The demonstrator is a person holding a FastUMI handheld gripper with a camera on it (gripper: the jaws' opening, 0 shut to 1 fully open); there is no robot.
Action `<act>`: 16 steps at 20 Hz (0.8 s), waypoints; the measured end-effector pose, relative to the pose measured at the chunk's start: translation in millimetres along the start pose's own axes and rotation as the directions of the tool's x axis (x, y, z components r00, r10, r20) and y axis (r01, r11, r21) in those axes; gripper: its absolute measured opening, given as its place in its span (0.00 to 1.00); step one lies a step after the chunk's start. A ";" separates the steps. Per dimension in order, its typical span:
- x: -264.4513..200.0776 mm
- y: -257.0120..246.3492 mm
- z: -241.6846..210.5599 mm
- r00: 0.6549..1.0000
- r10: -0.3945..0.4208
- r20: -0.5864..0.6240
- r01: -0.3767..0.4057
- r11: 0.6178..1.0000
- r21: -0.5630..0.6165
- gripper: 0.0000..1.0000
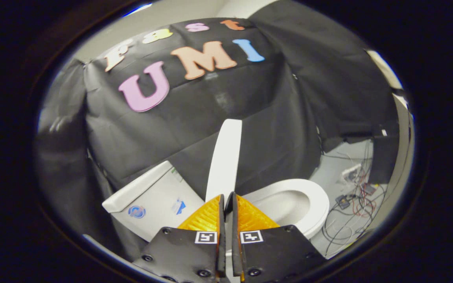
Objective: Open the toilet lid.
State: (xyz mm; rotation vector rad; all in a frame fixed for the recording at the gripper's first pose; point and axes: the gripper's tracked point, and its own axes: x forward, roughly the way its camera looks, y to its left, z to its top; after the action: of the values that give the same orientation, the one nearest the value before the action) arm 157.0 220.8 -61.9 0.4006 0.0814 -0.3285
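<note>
The white toilet lid (225, 157) stands raised, seen edge-on, rising straight up from between my fingertips. My gripper (227, 195) has its two orange fingers (207, 218) pressed on the lid's lower edge, one on each side. To the right of the lid lies the white seat ring (309, 196) around the open bowl (279, 206). To the left of the lid stands the white tank (151, 196) with small stickers on its face.
Black cloth walls close in behind and to both sides of the toilet. Loose wires and small electronic parts (352, 196) lie on the grey floor to the right of the bowl.
</note>
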 end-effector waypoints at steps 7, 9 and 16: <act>4.3 69.1 2.8 0.988 0.153 -0.022 -0.155 0.966 -0.209 0.09; 7.3 89.5 0.9 0.980 0.197 -0.035 -0.199 0.945 -0.259 0.09; 14.0 160.2 -18.6 0.936 0.334 -0.113 -0.352 0.865 -0.357 0.09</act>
State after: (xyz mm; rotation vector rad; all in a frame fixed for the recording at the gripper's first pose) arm 222.7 363.1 -21.7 0.0390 0.1147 0.0541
